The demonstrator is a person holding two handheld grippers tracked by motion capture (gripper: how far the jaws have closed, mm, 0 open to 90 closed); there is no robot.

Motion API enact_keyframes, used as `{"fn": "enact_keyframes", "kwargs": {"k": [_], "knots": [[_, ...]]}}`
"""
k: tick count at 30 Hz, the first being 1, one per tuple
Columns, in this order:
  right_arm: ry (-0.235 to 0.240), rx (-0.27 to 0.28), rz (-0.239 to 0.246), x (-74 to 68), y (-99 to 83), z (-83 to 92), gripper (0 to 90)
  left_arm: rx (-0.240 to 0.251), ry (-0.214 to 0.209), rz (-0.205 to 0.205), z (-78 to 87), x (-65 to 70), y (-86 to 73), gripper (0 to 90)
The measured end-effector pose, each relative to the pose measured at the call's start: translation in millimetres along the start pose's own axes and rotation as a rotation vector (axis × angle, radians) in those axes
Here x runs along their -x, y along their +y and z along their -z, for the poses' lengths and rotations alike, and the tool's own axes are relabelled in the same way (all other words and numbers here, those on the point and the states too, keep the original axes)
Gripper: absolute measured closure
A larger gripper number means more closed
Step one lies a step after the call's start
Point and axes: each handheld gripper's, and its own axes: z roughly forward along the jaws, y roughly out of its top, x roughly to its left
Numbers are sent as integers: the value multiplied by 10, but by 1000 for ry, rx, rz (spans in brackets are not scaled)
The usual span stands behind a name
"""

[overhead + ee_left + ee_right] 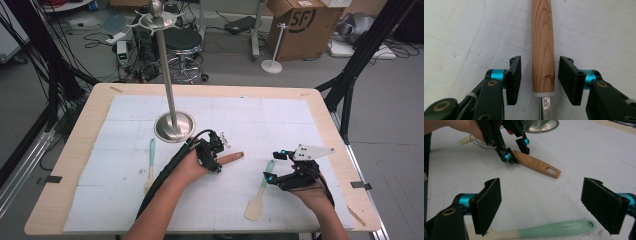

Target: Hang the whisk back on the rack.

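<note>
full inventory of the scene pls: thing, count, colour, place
Wooden-handled utensil: 1, brown wood handle with a steel shank, table centre, lying between the left gripper's jaws, pads not touching it.
Spatulas: 2, mint-green handles with cream blades; one left of centre, one on the right, lying in front of the right gripper.
Utensil stand: 1, silver pole on a round base, hook ring on top, back centre of the mat.
Mat: 1, white gridded, covering the table.
Table: 1, light wood.
Cardboard box: 1, brown, floor behind.
Stool: 1, black seat, floor behind.
Left gripper: 1, black, jaws astride the wooden handle.
Right gripper: 1, black, jaws wide open.
</note>
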Motion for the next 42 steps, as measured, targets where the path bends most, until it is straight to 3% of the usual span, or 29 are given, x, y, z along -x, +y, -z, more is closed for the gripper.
{"fn": "enact_keyframes", "kwargs": {"k": [1,9,16,20,26,35,42], "knots": [[0,1,-1,-2,0,0,160,-5,0,-8,0,-6,12,546],[1,5,-4,3,-7,24,161,-12,-33,50,9,-75,-13,607],[4,2,-4,-1,-10,25,161,-22,-13,53,15,-68,-5,681],[3,-1,-5,0,-10,23,161,-41,-5,35,27,-44,2,687],[3,-9,-4,-2,-12,7,161,-57,-24,43,50,-44,-25,681],[5,-12,-1,-7,-12,2,161,-73,-9,37,44,-28,-21,609],[6,-19,1,-11,-13,-16,161,-76,-7,41,31,-23,-13,613]]}}
